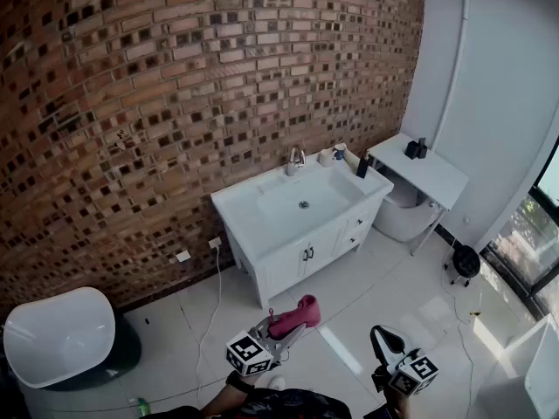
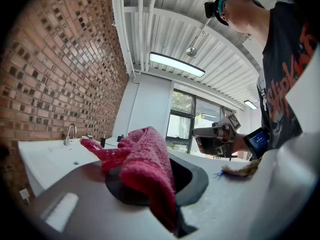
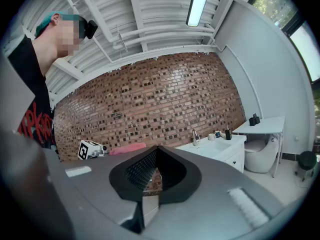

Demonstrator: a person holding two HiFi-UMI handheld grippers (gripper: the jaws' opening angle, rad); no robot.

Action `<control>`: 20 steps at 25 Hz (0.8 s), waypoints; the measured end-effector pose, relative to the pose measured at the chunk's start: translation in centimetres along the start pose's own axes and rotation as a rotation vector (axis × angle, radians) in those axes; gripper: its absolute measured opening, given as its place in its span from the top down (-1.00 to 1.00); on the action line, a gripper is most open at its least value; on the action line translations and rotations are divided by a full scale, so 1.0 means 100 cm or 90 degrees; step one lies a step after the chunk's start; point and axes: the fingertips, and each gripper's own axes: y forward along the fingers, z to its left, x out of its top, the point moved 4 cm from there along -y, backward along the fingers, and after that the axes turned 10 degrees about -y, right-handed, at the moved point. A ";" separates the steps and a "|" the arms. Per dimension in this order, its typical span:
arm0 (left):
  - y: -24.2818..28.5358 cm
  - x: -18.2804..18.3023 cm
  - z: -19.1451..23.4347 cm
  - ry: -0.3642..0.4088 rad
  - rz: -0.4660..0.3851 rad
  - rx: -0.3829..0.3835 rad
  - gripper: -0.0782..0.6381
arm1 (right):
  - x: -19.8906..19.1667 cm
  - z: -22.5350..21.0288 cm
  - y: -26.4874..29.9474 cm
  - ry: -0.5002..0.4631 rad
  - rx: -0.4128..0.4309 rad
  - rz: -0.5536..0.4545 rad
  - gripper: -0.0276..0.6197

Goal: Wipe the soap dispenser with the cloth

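Note:
The soap dispenser [image 1: 362,166], a small dark bottle, stands at the right end of the white vanity [image 1: 262,225], far from both grippers. It is tiny in the left gripper view [image 2: 103,141] and in the right gripper view [image 3: 228,133]. My left gripper [image 1: 293,321] is low in the head view, shut on a red fluffy cloth [image 1: 297,314] that bulges out between its jaws [image 2: 145,159]. My right gripper [image 1: 380,339] is beside it to the right, shut with nothing in it [image 3: 152,176]. Each gripper shows in the other's view.
A faucet [image 1: 295,158] and a cup [image 1: 326,156] stand behind the basin. To the right of the vanity are a toilet [image 1: 403,215], a white side table [image 1: 437,180] with dark items and a black stool [image 1: 465,262]. A white tub [image 1: 57,334] sits at the left.

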 end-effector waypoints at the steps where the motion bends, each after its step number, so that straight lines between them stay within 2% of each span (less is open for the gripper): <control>1: -0.004 0.002 0.002 0.001 -0.002 -0.001 0.64 | 0.000 0.002 0.004 -0.001 -0.001 0.003 0.92; 11: -0.045 0.006 0.039 -0.007 -0.004 0.006 0.64 | 0.004 0.033 0.041 -0.060 -0.036 0.010 0.92; 15: -0.038 0.004 0.050 -0.019 0.001 0.002 0.64 | 0.003 0.023 0.049 -0.063 -0.045 0.018 0.92; 20: -0.003 0.008 0.069 -0.019 0.013 -0.006 0.64 | -0.002 -0.008 0.057 -0.049 -0.043 0.014 0.92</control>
